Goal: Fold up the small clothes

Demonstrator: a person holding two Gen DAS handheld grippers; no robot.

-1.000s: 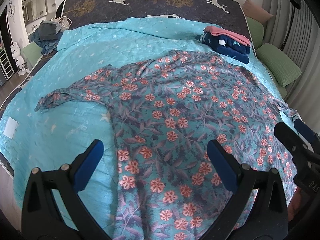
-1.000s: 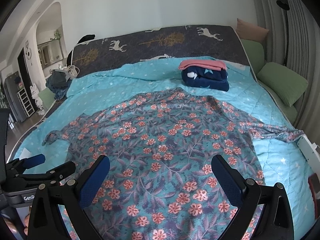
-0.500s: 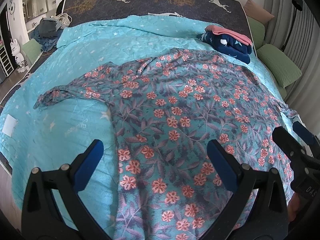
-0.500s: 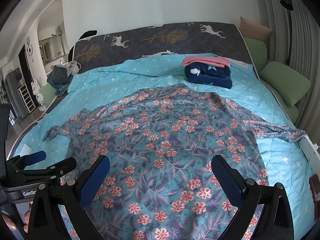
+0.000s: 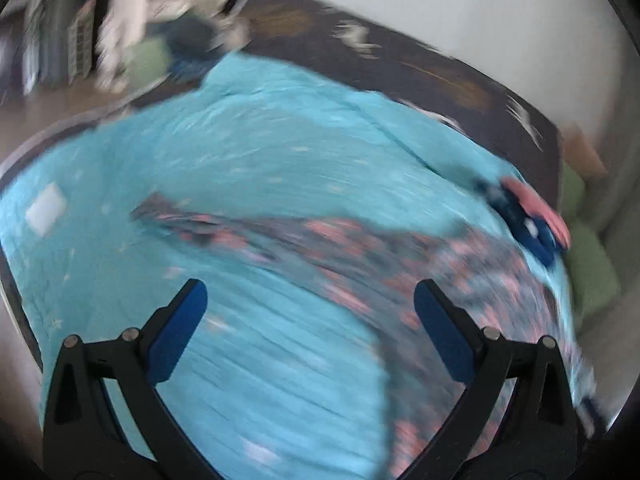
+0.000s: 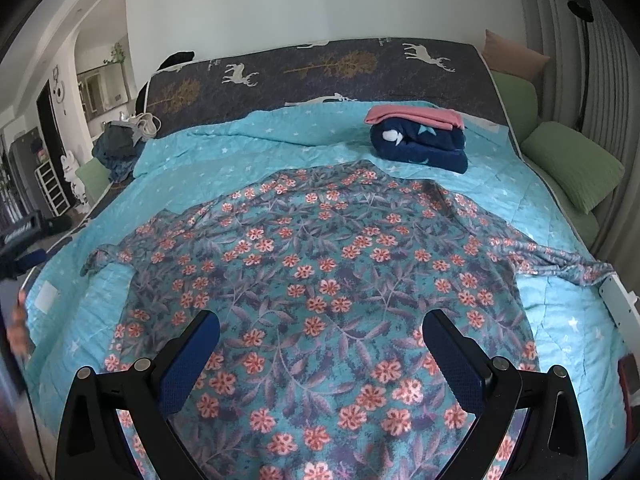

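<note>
A teal dress with orange flowers (image 6: 320,264) lies spread flat on the bed's light blue quilt (image 6: 280,140). My right gripper (image 6: 320,324) hovers open over the middle of its near hem and holds nothing. The left wrist view is motion-blurred. There my left gripper (image 5: 310,296) is open and empty over bare quilt (image 5: 260,380), to the left of the dress (image 5: 400,264). The dress's left sleeve (image 5: 180,220) stretches out ahead of it. In the right wrist view the left gripper (image 6: 28,248) shows at the far left edge, with a hand (image 6: 18,320) below it.
A folded navy and pink stack (image 6: 420,140) sits behind the dress. Green pillows (image 6: 572,164) line the right side. Dark clothes (image 6: 120,148) are piled at the back left. A white card (image 6: 46,298) lies near the left sleeve (image 6: 104,258). The right sleeve (image 6: 560,260) reaches a white object (image 6: 618,300).
My left gripper has swung quickly to the left, off the dress and towards the left sleeve, blurring its view. My right gripper has stayed open over the hem, nearly still.
</note>
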